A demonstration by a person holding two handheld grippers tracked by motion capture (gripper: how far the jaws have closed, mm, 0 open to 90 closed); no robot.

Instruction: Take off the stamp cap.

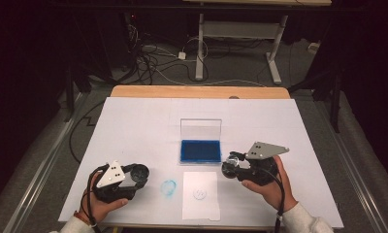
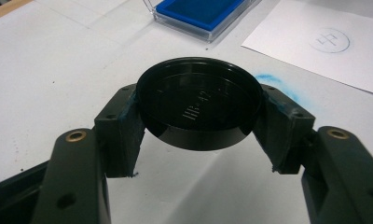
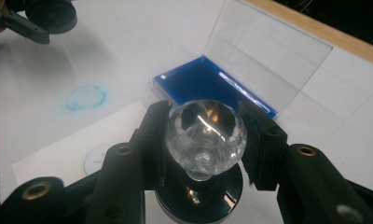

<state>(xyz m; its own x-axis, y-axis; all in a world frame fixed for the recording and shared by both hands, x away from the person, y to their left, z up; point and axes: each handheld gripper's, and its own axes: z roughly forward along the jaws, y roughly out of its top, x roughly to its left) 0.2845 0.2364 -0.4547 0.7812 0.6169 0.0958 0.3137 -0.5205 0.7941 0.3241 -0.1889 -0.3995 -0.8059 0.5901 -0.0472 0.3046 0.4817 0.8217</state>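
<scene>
A round black lid (image 2: 199, 100) with embossed lettering hangs just above the table, and my left gripper (image 2: 201, 119) is shut on its rim. From above, this lid (image 1: 139, 173) is at the front left. My right gripper (image 3: 205, 140) is shut on a stamp's clear faceted knob (image 3: 205, 133), whose dark round base sits below the jaws. In the high view that stamp (image 1: 231, 166) hovers right of a white paper slip (image 1: 200, 195) bearing a faint blue round print. An open blue ink pad (image 1: 200, 151) in a clear case lies behind the slip.
A blue ink smudge (image 1: 169, 188) marks the white table cover (image 1: 134, 121) between the lid and the slip. The case's clear lid (image 1: 201, 128) stands upright behind the pad. The wooden table edge (image 1: 197, 91) runs along the back, with cables and desk legs beyond.
</scene>
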